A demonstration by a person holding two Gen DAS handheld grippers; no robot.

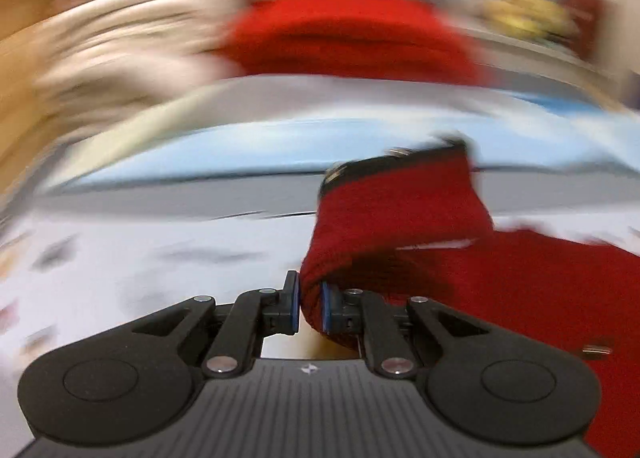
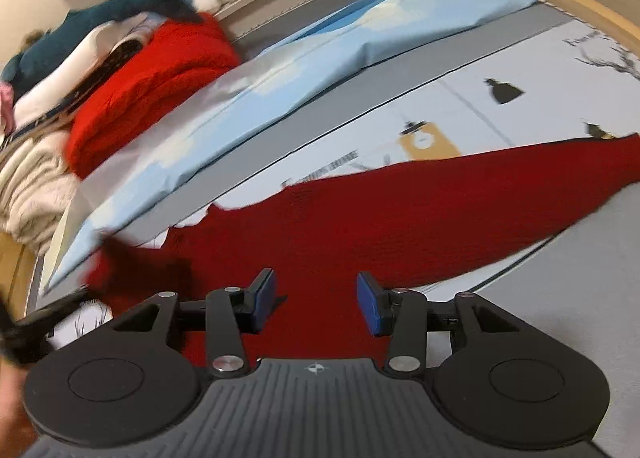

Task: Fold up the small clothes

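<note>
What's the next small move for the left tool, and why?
Probably carry the pinched edge across toward the spread part and lay it down. The left tool is shut on a fold of the dark red knitted garment, lifted off the printed white bedsheet. The right tool is open above the flat part of that garment, gripping nothing. The left view is motion-blurred, so exact alignment is unclear.

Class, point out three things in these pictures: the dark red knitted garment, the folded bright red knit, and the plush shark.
dark red knitted garment point(image 2: 360, 213): right wrist view, flat middle.
folded bright red knit point(image 2: 160, 89): right wrist view, top face.
plush shark point(image 2: 120, 5): right wrist view, back.
</note>
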